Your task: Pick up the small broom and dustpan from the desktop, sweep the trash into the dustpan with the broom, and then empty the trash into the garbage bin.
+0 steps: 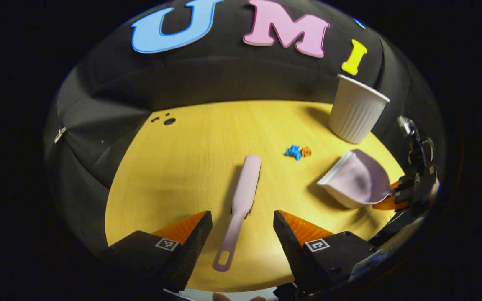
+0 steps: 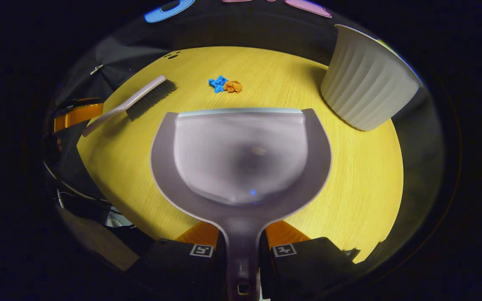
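While the right gripper point(image 2: 238, 246) pinches the dustpan point(image 2: 241, 154) handle, hiding its end, the left gripper point(image 1: 243, 228) spreads wide around the broom point(image 1: 241, 200).

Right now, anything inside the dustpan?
Nothing: the lilac plastic dustpan has a bare scoop. The blue and orange crumpled scraps lie on the yellow wooden table beyond its front lip. The table under the pan is covered.

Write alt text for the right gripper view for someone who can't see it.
The right gripper clamps the handle of a lilac dustpan over a yellow wooden table. Beyond its lip lie blue and orange scraps, with a small broom on the left and a ribbed white bin on the right.
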{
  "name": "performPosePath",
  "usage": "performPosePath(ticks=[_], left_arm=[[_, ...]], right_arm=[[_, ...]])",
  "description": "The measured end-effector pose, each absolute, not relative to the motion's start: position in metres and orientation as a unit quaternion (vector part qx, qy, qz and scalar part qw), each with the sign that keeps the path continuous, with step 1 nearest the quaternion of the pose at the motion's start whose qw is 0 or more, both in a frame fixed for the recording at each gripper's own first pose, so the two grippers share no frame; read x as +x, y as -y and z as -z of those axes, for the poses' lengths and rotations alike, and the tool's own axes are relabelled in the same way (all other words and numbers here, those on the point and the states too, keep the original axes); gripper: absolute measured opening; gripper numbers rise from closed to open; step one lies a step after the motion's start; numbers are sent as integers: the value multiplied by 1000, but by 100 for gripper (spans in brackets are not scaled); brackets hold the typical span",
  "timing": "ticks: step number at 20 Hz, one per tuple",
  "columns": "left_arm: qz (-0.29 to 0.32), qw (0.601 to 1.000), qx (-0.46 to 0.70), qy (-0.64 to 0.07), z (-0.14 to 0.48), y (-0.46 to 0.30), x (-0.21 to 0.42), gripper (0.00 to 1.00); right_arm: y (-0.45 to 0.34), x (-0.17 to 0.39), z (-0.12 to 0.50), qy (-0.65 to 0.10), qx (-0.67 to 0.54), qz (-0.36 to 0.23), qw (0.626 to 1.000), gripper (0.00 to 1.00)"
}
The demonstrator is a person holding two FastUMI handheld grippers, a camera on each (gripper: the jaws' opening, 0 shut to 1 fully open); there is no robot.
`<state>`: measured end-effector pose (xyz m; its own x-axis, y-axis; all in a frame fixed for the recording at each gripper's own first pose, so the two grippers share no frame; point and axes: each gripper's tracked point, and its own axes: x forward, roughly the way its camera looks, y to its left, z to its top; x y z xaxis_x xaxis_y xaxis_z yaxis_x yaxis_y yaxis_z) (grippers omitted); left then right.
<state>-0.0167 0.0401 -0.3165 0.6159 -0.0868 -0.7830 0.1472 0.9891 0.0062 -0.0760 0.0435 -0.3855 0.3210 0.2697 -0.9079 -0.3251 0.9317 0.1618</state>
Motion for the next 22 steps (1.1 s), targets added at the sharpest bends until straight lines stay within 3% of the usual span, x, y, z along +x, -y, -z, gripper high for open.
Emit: performPosePath(ticks=[3, 7, 10, 11, 12, 15, 16, 18, 19, 21, 22], left_arm=[[80, 875, 50, -474, 358, -38, -11, 87], [90, 853, 52, -511, 391, -36, -1, 79], [91, 844, 68, -524, 405, -40, 6, 65], [96, 841, 69, -528, 409, -38, 8, 63], [100, 839, 69, -531, 411, -37, 10, 63], [111, 837, 77, -530, 413, -34, 15, 60], [115, 836, 79, -531, 415, -34, 15, 59], [120, 836, 84, -529, 411, -34, 20, 52], [122, 835, 90, -528, 412, -33, 22, 34], [121, 837, 111, -522, 409, -33, 31, 30], [116, 840, 126, -514, 405, -33, 40, 27]], right_arm=[[-39, -78, 386, -557, -25, -180, 810, 40], [-38, -78, 384, -559, -18, -180, 809, 36], [-37, -78, 381, -558, -20, -184, 809, 36], [-36, -78, 380, -558, -21, -184, 809, 40], [-36, -78, 379, -558, -22, -184, 808, 36], [-34, -77, 377, -560, -26, -188, 807, 40], [-34, -77, 377, -560, -28, -190, 806, 36], [-31, -76, 374, -561, -38, -198, 803, 33], [-29, -73, 371, -560, -48, -204, 802, 36], [-24, -68, 366, -564, -77, -213, 794, 32], [-20, -67, 366, -570, -93, -218, 787, 36]])
